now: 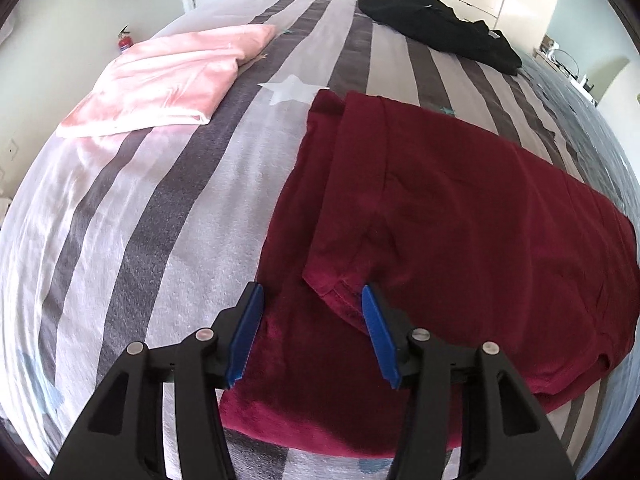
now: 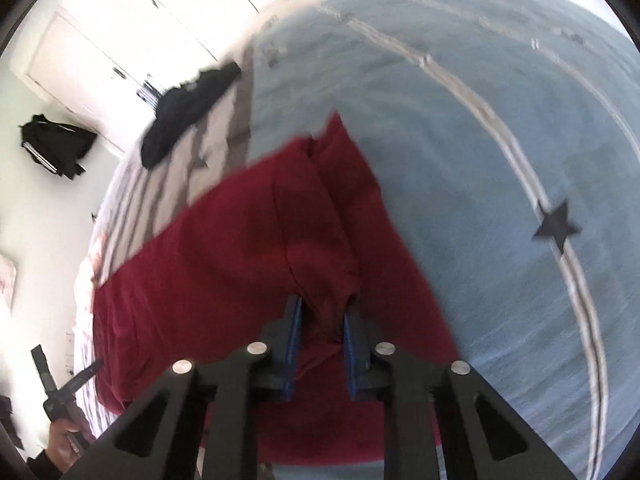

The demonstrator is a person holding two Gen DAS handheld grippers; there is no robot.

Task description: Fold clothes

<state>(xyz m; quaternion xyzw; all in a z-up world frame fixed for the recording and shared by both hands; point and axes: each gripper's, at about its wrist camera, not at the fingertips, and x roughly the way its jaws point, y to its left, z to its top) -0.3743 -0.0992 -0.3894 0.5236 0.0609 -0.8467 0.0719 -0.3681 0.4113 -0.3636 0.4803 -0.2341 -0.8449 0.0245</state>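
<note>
Sleeve fold on the maroon shirt (image 1: 460,208), spread on the bed (image 1: 140,220).
Our left gripper (image 1: 312,312) hangs open, sleeve hem between its jaws; our right gripper (image 2: 320,320) pinches bunched maroon cloth. We should lay each fold flat, edges aligned.

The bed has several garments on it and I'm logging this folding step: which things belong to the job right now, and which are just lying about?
In the job:
- red shirt, partly folded
- right claw, shut on a bunch of it
- left claw, open over its sleeve

Lying about:
- folded pink garment
- black garment, crumpled
- striped bedspread
- fire extinguisher
</note>
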